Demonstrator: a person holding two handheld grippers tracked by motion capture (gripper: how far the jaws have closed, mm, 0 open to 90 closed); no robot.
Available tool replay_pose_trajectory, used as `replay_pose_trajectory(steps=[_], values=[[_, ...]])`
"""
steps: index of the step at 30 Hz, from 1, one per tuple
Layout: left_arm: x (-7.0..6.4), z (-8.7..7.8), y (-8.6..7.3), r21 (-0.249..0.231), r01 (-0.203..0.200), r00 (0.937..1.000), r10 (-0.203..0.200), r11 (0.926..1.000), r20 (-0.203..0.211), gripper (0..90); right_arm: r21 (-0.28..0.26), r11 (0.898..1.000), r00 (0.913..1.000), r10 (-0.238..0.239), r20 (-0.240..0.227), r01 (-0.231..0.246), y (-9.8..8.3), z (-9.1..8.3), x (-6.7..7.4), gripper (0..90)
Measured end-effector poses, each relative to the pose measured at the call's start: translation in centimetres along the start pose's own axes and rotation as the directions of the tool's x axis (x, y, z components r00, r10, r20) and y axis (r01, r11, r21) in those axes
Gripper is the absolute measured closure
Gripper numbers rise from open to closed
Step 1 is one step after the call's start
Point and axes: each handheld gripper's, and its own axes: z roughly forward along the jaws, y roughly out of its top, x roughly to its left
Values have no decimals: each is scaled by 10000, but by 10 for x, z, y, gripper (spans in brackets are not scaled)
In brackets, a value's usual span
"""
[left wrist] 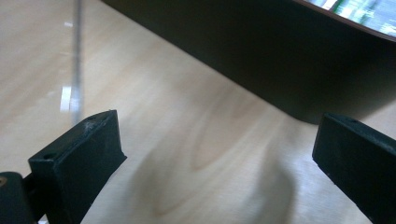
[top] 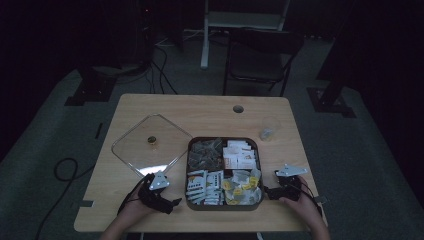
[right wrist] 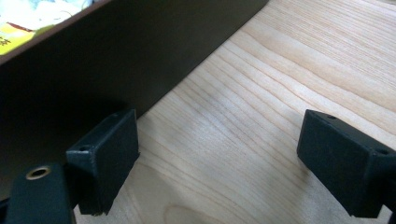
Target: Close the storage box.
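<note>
A dark brown square tray (top: 223, 138) stands at the table's front middle, its four compartments full of sachets and tea bags. My left gripper (top: 174, 202) rests on the table just left of the tray's front corner. It is open, with bare wood between its jaws (left wrist: 215, 154) and the tray wall (left wrist: 261, 51) just ahead. My right gripper (top: 267, 192) lies just right of the tray. It is open too (right wrist: 217, 158), its left jaw close to the tray wall (right wrist: 107, 60). Neither holds anything.
A clear square lid (top: 132, 147) with a gold knob (top: 151, 140) lies flat left of the tray; its edge (left wrist: 77, 56) shows in the left gripper view. A clear cup (top: 268, 128) stands behind the tray's right side. A dark chair (top: 260, 55) is beyond the table.
</note>
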Motion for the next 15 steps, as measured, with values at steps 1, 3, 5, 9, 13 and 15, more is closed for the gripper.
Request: replay_pose_trajectory(steps=[1,3,5,9,13,15], values=[[5,-2,1,-29,93,9998,-93,10000,-181,20,3,10000,10000,-5,1,5,0,0,0,122],[7,-3,2,-69,181,9995,-183,9998,-256,20,11,10000,10000,5,2,-5,0,0,0,122],[10,-4,2,-118,234,9992,-237,9997,-316,20,11,10000,10000,5,2,-5,0,0,0,122],[25,-9,3,-307,680,9932,-706,9972,-924,21,1,10000,10000,-15,1,15,0,0,0,122],[33,-11,7,-406,970,9895,-1008,9945,-1039,21,-1,10000,10000,-13,3,13,0,0,0,122],[37,-11,8,-443,1081,9868,-1126,9931,-1161,21,-2,10000,10000,-13,2,13,0,0,0,122]])
